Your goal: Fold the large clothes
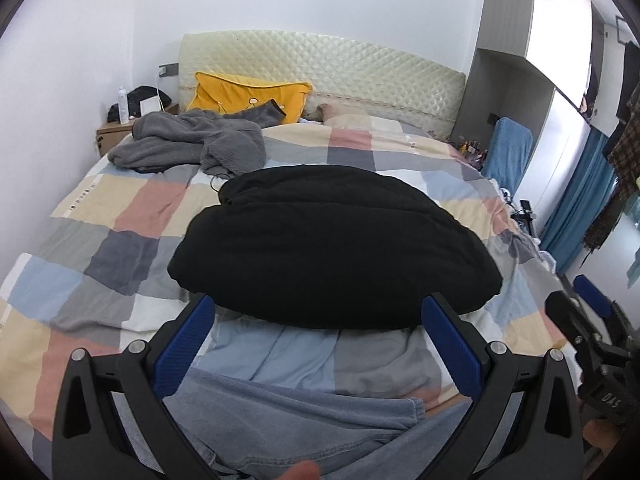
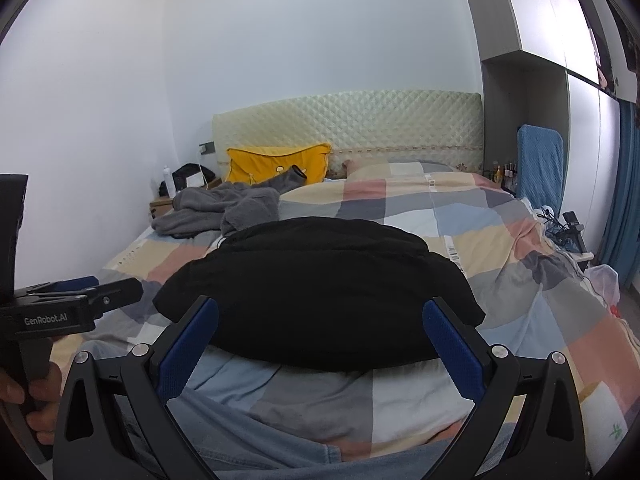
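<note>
Black garment (image 1: 332, 248) lies folded in a thick bundle on the checked bed (image 1: 100, 220), centre of both frames, long axis running left-right across the view. It sits straight ahead of both tools, just past the fingertips, not touched by either. Left tool (image 1: 320, 344) is spread wide and empty; in its view the bundle's near edge spans the whole gap between the blue pads, roughly centred. Right tool (image 2: 320, 344) is also wide and empty; same picture, with the bundle a bit left of centre. Judging from that, neither arm is clearly nearer; each lines up with its own end of the near edge. Light blue jeans (image 1: 280, 432) fill the bottom of the frames below the tools. Grey fleece garment (image 1: 192, 144) lies crumpled in the upper left of the bed, well apart, next to a yellow pillow (image 1: 248, 94).
</note>
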A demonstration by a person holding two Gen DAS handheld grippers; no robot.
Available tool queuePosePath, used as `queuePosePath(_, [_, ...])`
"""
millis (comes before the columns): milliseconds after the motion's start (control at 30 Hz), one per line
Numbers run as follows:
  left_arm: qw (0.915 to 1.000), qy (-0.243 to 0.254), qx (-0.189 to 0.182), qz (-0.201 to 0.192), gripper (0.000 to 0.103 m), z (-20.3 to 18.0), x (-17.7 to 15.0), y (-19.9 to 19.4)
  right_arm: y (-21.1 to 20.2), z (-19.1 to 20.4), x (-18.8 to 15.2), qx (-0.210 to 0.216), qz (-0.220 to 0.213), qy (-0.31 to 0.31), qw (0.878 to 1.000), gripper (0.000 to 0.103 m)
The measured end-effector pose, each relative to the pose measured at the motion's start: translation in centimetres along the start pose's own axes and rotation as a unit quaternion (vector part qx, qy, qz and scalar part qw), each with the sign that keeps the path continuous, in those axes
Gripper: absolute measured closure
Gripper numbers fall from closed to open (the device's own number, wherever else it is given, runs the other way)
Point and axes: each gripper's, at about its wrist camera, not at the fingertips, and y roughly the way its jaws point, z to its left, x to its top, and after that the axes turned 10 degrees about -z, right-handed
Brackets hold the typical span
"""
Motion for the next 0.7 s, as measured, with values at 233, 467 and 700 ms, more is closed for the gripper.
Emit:
queuePosePath(233, [0.9998,0.017,0.001,-0.004,0.000,-0.5,0.0,-0.9,-0.8,-0.1,0.2,-0.005,-0.006,0.001,1.000,0.000])
queuePosePath(467, [0.9998,0.017,0.000,-0.009,0.000,-0.4,0.0,-1.5,-1.5,-0.4,0.2,-0.007,-0.006,0.005,1.000,0.000])
queuePosePath(700, [0.9997,0.022,-0.001,-0.014,0.000,-0.6,0.0,-2.2,-2.2,-0.2,0.4,-0.004,-0.004,0.003,1.000,0.000])
